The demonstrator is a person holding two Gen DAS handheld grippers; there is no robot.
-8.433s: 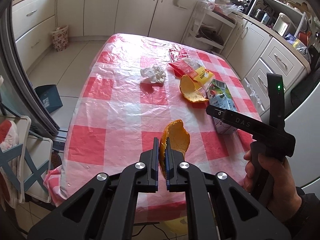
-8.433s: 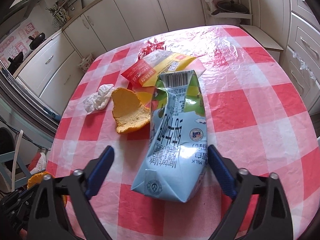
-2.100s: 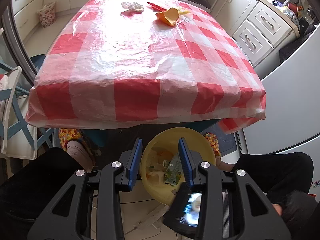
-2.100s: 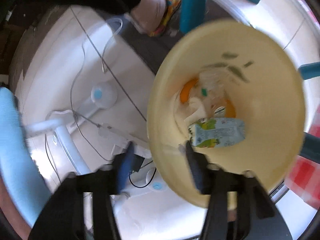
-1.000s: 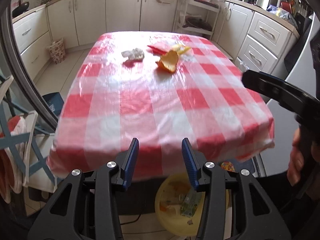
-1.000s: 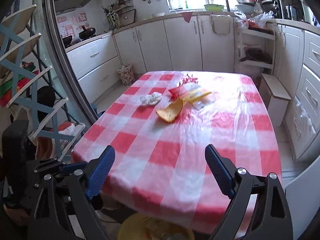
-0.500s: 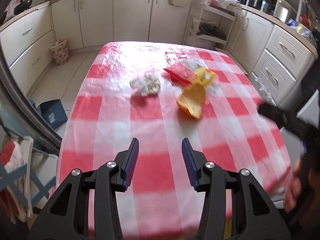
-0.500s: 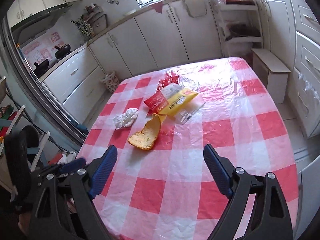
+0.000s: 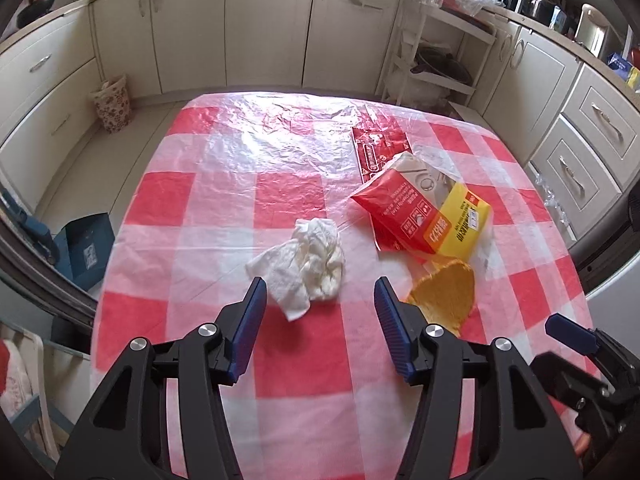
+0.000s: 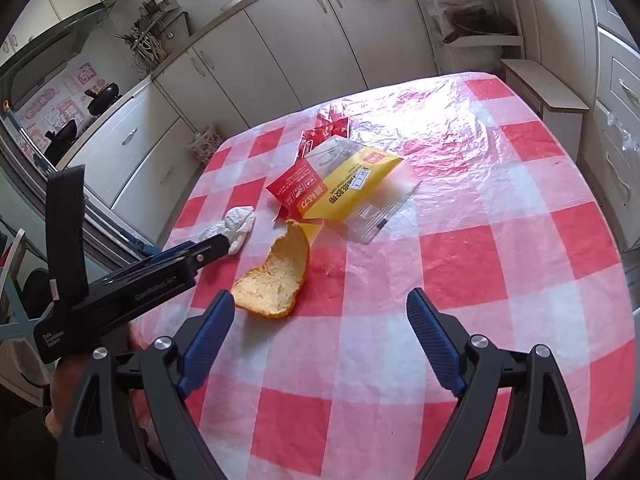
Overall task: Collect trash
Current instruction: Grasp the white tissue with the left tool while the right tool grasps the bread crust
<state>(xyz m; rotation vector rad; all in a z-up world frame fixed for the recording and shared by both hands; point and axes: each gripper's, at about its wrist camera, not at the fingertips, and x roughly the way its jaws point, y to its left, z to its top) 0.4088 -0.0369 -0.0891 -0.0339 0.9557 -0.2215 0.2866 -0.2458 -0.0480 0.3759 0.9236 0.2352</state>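
A crumpled white tissue lies on the red-checked tablecloth, just beyond my open, empty left gripper. An orange peel lies to its right, and a red and yellow wrapper behind that, with a red foil packet farther back. In the right wrist view my right gripper is open and empty over the table; the peel lies just beyond its left finger, the wrapper and tissue farther off.
White kitchen cabinets ring the room. A small floral bin stands on the floor by the far left cabinets. A blue box sits on the floor left of the table. A shelf rack stands at the back right.
Both grippers have come up from the yellow bin under the table and moved forward over the table; the tissue and peel are now much closer. Both stay open and empty.
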